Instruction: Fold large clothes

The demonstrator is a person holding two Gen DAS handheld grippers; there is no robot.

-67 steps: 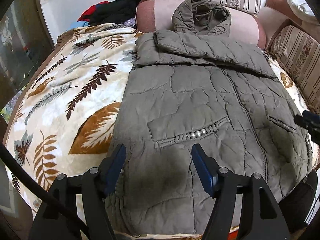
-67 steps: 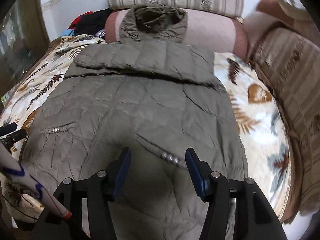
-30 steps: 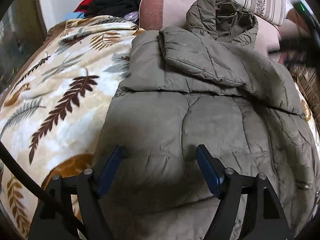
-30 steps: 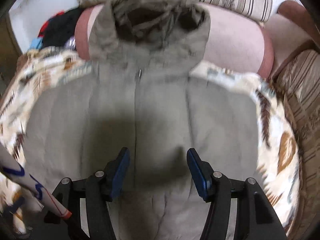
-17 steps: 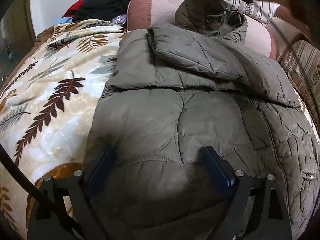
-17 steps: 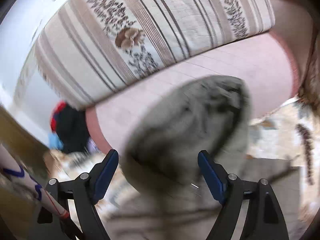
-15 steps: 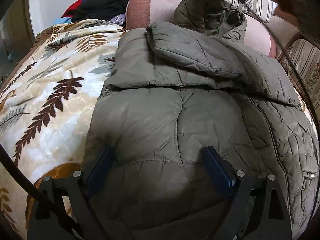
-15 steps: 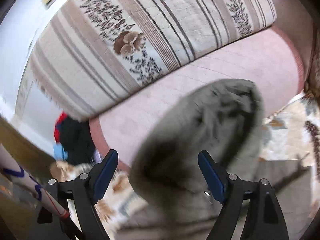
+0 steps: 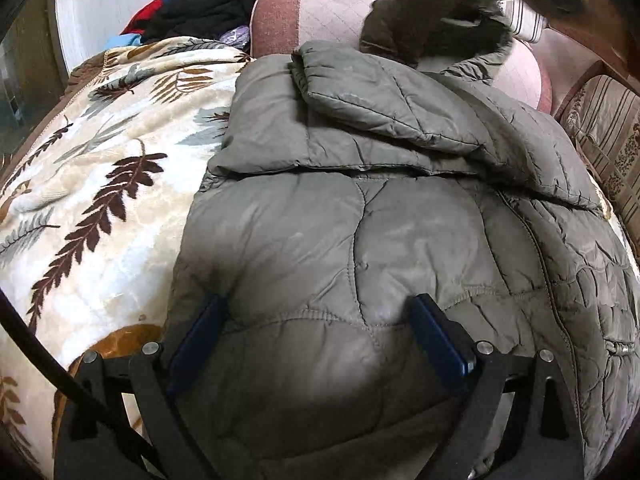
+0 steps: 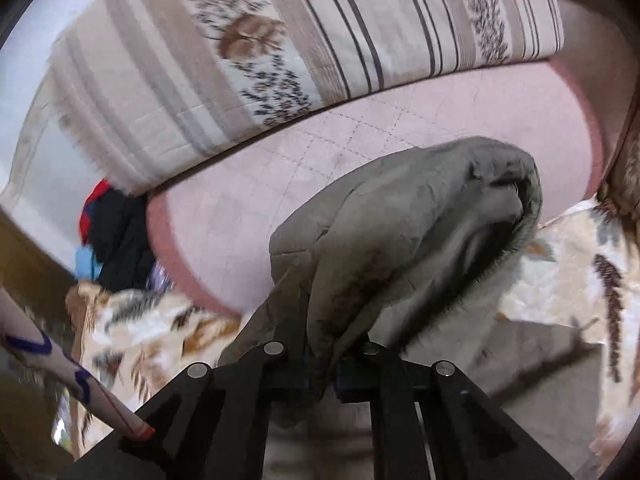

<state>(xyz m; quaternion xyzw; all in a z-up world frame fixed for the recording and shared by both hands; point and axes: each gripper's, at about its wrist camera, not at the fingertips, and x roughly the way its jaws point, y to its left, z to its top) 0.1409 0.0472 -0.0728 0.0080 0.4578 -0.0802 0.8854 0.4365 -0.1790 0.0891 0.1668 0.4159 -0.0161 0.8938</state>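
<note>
One puffy, quilted olive jacket lies on the fleecy leaf-print blanket; the right tool is clamped on its hood, the left tool spread apart over the padding

Our right hand-held gripper went from spread wide over the jacket body to clamped on the hood, now bunched up off the pink bolster. Our left hand-held gripper moved up from the hem and presses the jacket mid-body.
</note>
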